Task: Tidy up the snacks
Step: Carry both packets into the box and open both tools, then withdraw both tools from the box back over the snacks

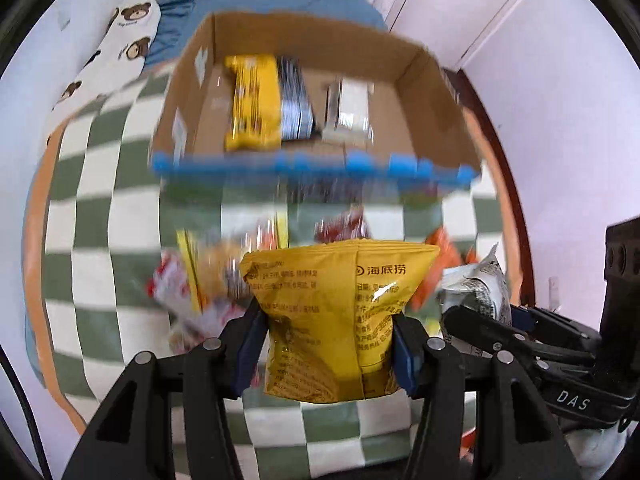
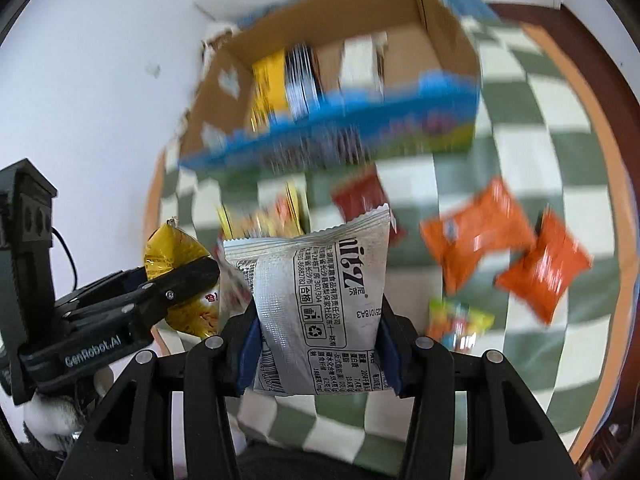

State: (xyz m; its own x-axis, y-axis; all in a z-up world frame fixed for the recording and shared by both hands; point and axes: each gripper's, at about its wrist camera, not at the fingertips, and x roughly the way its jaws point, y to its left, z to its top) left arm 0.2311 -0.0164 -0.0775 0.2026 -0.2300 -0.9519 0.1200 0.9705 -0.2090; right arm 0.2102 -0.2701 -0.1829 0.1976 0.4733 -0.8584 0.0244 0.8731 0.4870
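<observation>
My left gripper is shut on a yellow snack bag and holds it above the checkered mat; it also shows in the right wrist view. My right gripper is shut on a silver snack bag, also seen at the right of the left wrist view. An open cardboard box with a blue front edge lies ahead; inside are a yellow pack, a dark striped pack and a white pack. The box also shows in the right wrist view.
Loose snacks lie on the green-and-white checkered mat: two orange packs, a red pack, a colourful small pack, and a blurred pile. A bear-print pillow and white walls lie beyond.
</observation>
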